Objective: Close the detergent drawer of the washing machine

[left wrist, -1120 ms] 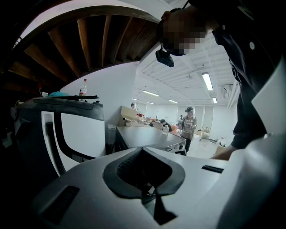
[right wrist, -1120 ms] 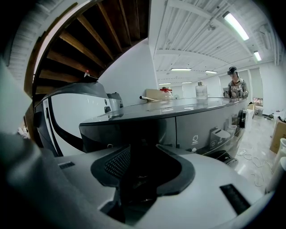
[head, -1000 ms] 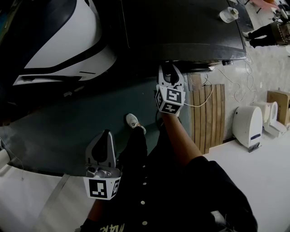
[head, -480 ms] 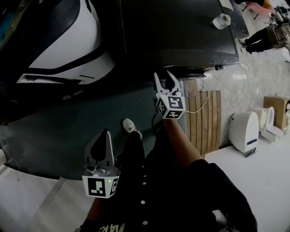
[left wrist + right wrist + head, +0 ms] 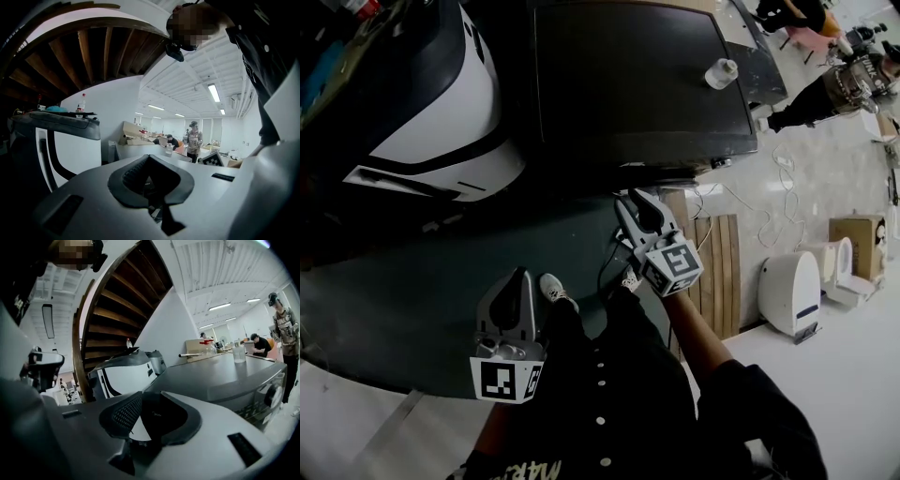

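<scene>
The dark-topped washing machine (image 5: 628,84) stands at the top of the head view, and its front edge sits just beyond my right gripper (image 5: 639,214). That gripper's jaws are closing with nothing between them, and a gap still shows at the tips. In the right gripper view the right gripper (image 5: 149,401) points across the machine's top (image 5: 220,376), with the front panel and a knob (image 5: 274,397) at the right. I cannot make out the detergent drawer. My left gripper (image 5: 517,281) hangs lower left, shut and empty, with the left gripper's (image 5: 147,159) tips meeting.
A white and black appliance (image 5: 441,112) stands left of the washing machine. A clear cup (image 5: 720,72) rests on the machine's top. Wooden slats (image 5: 717,272) and a white device (image 5: 787,291) lie on the floor to the right. A person (image 5: 825,89) stands at far right.
My right gripper has lifted and drawn back from the machine's front edge, tilting leftward, and its jaws have narrowed. The left gripper has risen slightly.
</scene>
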Tool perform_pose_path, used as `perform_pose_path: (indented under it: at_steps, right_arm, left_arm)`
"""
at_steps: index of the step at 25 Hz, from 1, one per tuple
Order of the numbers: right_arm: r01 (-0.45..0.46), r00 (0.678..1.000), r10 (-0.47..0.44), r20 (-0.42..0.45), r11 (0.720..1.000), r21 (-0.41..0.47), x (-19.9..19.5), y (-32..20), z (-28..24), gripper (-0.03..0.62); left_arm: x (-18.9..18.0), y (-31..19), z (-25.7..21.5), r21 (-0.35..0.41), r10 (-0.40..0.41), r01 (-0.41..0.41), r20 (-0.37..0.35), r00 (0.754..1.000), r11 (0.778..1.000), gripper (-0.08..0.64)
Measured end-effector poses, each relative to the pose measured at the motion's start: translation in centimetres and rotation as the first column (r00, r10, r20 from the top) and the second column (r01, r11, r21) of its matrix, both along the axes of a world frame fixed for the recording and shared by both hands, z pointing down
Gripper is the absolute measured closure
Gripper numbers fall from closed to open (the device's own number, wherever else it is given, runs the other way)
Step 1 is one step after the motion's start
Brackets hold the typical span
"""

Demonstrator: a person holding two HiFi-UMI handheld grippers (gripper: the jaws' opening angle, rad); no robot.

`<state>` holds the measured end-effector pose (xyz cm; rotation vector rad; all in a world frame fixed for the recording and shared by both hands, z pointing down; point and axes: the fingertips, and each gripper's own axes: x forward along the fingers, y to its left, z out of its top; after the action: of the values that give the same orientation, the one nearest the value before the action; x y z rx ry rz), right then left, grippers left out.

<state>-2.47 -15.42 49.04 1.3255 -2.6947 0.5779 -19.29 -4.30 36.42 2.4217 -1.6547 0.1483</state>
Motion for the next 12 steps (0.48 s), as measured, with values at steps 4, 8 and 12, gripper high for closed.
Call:
perform_pose_path:
  at_steps: [4,8,12]
  right_arm:
    - [0.004,0.998,-0.002,-0.055,1.0,0.027,2.9,1.4,-3.9,0.512]
    - [0.014,0.994,-0.007,-0.105,0.997,0.072,5.6,3.0,-6.7,0.533]
    - [0.012,0.996,-0.001,-0.089,0.992,0.125,7.2,4.4,-10.4,0.541]
  left_arm:
    - [1.2,-0.3,-1.0,0.025,0.008,-0.007,-0.009,1.0,1.0,0.546]
    - [2.3,-0.3,-2.0,0.047,0.023,-0.023,-0.006,1.0,0.999,0.546]
    - [2.6,-0.6,-2.6,0.065,0.023,-0.024,0.004,1.0,0.998,0.546]
